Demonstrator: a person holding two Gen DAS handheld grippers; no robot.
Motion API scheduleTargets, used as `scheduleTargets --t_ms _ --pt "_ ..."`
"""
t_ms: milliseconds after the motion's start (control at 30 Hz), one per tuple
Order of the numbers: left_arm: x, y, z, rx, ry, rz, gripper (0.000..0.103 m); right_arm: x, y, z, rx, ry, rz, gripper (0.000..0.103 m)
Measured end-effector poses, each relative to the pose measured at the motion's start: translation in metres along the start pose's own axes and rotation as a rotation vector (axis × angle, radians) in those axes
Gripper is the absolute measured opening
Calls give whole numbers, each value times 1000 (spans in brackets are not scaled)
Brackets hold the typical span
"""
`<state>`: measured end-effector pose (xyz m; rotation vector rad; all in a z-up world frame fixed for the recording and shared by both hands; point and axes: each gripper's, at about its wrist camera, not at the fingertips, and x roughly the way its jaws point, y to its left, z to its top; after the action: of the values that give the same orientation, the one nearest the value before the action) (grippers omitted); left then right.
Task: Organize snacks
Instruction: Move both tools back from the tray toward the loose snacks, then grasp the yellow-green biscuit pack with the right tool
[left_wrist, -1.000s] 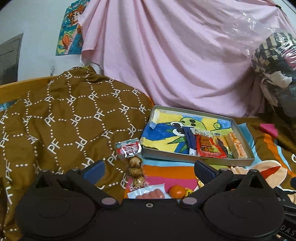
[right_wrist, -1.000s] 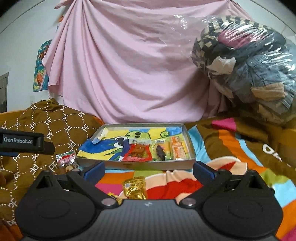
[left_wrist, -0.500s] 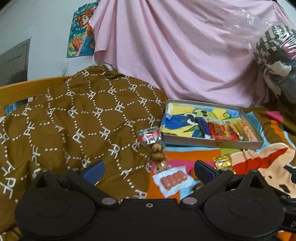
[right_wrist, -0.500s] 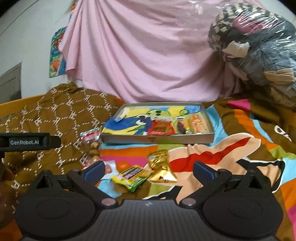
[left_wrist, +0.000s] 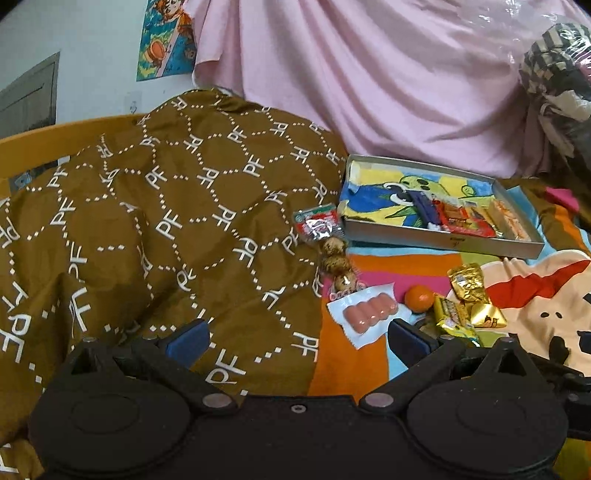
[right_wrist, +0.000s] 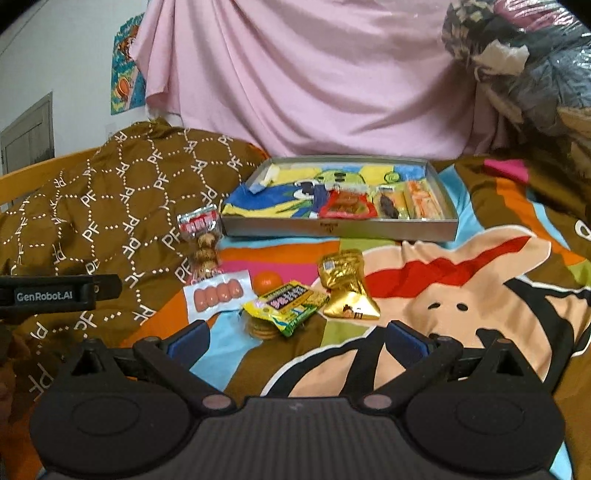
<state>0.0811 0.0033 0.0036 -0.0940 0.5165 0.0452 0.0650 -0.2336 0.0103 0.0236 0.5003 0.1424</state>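
Note:
A shallow grey tray (right_wrist: 436, 229) (left_wrist: 443, 242) with a cartoon lining lies on the bed, holding several snack packs at its right end. In front of it loose snacks lie on the colourful blanket: a sausage pack (right_wrist: 218, 293) (left_wrist: 369, 314), an egg pack with a red top (right_wrist: 203, 240) (left_wrist: 328, 243), a small orange (right_wrist: 267, 280) (left_wrist: 419, 297), a yellow packet (right_wrist: 288, 306) (left_wrist: 452, 317) and gold packets (right_wrist: 343, 284) (left_wrist: 467, 284). My left gripper (left_wrist: 297, 338) and right gripper (right_wrist: 297, 338) both stand open and empty, short of the snacks.
A brown patterned duvet (left_wrist: 166, 221) is heaped on the left, with a wooden bed rail (left_wrist: 55, 136) behind. A pink sheet (right_wrist: 314, 81) hangs at the back. A plastic-wrapped bundle of clothes (right_wrist: 524, 55) sits at the back right. The other gripper's body (right_wrist: 55, 293) shows at left.
Both grippers have drawn back and up from the tray, so the loose snacks in front of it have come into view. Both stay open.

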Motion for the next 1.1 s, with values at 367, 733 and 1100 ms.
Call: scheduleTargets --t_ms 367,733,1100 --pt "9 10 -2 -18 37 -4 102 20 5 -2 0 72 29 103" --pt "43 4 10 -18 69 -69 102 34 4 2 -9 56 -31 103" --pt "76 -2 22 24 53 -83 102 68 -8 9 30 96 -48 103"
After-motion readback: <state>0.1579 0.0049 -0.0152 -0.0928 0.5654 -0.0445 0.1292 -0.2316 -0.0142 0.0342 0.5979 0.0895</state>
